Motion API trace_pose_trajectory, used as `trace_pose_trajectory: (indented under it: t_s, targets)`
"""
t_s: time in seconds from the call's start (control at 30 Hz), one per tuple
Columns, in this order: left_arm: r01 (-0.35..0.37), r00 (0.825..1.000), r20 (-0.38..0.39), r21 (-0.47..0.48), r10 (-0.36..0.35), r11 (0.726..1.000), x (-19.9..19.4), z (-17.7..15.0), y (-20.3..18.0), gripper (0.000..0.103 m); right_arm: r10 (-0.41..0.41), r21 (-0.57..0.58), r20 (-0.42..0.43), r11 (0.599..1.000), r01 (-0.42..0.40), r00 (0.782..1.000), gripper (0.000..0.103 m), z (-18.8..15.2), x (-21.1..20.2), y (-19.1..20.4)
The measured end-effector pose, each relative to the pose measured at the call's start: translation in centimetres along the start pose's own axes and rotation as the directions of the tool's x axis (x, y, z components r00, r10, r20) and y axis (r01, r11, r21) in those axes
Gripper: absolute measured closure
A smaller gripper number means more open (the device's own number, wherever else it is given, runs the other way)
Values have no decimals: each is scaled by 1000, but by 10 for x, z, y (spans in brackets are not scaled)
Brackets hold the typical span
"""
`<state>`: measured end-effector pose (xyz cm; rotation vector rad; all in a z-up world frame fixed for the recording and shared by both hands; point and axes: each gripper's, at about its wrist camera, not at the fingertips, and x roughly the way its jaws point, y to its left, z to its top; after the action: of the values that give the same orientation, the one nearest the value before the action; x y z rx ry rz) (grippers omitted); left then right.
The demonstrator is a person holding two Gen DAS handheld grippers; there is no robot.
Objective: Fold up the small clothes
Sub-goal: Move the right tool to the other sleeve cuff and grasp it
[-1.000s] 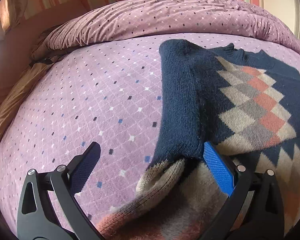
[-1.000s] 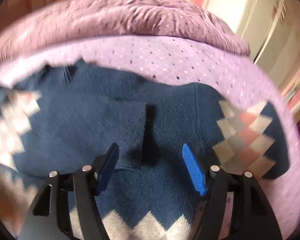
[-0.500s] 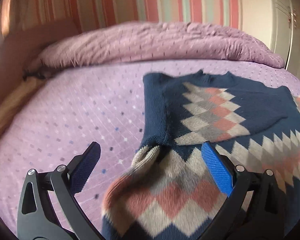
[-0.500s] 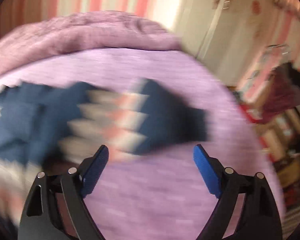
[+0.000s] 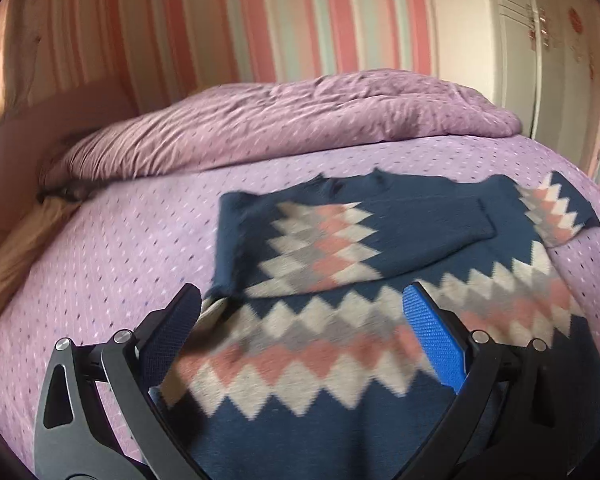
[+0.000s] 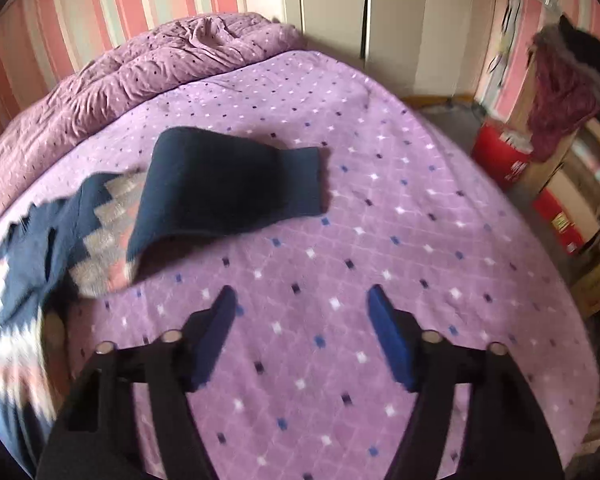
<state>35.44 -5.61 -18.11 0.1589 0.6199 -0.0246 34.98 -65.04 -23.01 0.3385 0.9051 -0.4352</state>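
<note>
Your left claw (image 5: 300,332) hangs over the near part of the sweater (image 5: 380,264), its blue pads (image 5: 434,340) standing wide apart with only the knit far beneath them and nothing pinched. The sweater, navy with rows of cream, grey and pink diamonds, lies spread on the bed (image 5: 120,248), nearer the bed's right edge than its left. Its left sleeve (image 5: 340,248) is folded in across the chest, while the right sleeve (image 6: 228,184) lies out toward the right edge of the bed, its navy cuff end flat on the purple spotted cover. A rumpled duvet (image 5: 280,120) in a darker mauve is heaped along the far edge of the bed under the striped wall. Your right claw (image 6: 302,340) is over bare cover just off the right sleeve, closer to the bed's right edge; its pads (image 6: 388,340) have just been closing, but they are still apart with nothing between them. Past that edge, on the floor, stands a red container (image 6: 500,156), with dark red cloth (image 6: 560,96) hanging above it.
</note>
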Motion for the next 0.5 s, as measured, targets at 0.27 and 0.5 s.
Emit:
trace_pose_trajectory:
  t_s: [0.27,0.5]
  targets:
    - [39,999,-18,67,-38,997,11,1,-62,3,172,251,-103,958,-142,980,40,44,78,-36]
    - [43,999,-35,81,-41,996,34,2,-80,3,212,304,-140,939,-162,967,49,54,129,-42]
